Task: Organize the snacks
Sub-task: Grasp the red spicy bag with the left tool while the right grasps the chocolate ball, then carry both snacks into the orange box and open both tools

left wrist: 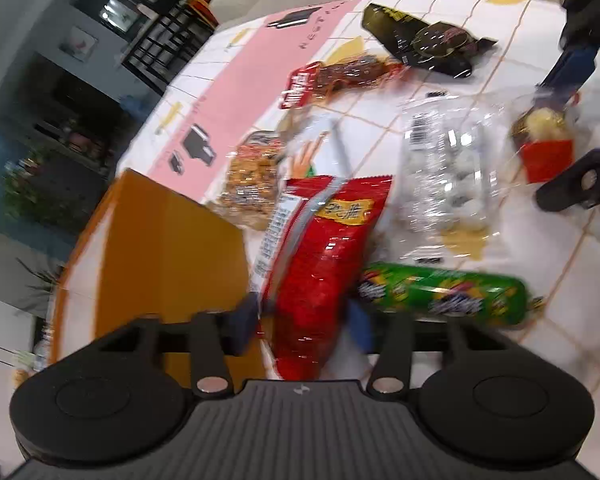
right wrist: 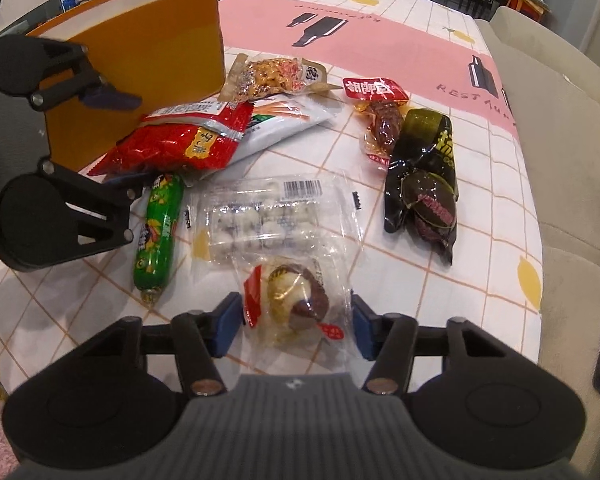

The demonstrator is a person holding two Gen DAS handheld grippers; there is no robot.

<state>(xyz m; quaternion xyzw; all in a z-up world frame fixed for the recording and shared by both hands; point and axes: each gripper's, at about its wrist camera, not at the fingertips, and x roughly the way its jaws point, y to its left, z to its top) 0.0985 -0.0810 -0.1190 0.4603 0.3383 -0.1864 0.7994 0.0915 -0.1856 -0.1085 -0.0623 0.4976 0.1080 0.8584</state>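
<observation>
Snacks lie on a checked tablecloth beside an orange box (right wrist: 139, 40), which also shows in the left wrist view (left wrist: 167, 256). My left gripper (left wrist: 306, 326) has its jaws around the lower end of a red snack bag (left wrist: 324, 256); the bag fills the gap and seems lifted at one end (right wrist: 179, 144). The left gripper shows in the right wrist view (right wrist: 115, 136). My right gripper (right wrist: 295, 326) is open, its blue pads either side of a clear packet with a round brown and white snack (right wrist: 295, 300). The packet rests on the table.
Around them lie a green sausage (right wrist: 157, 228), a clear tray of white balls (right wrist: 259, 220), a white bag (right wrist: 287, 120), a peanut packet (right wrist: 275, 74), a red meat packet (right wrist: 380, 108) and dark packets (right wrist: 424, 184). A sofa (right wrist: 572, 160) borders the table on the right.
</observation>
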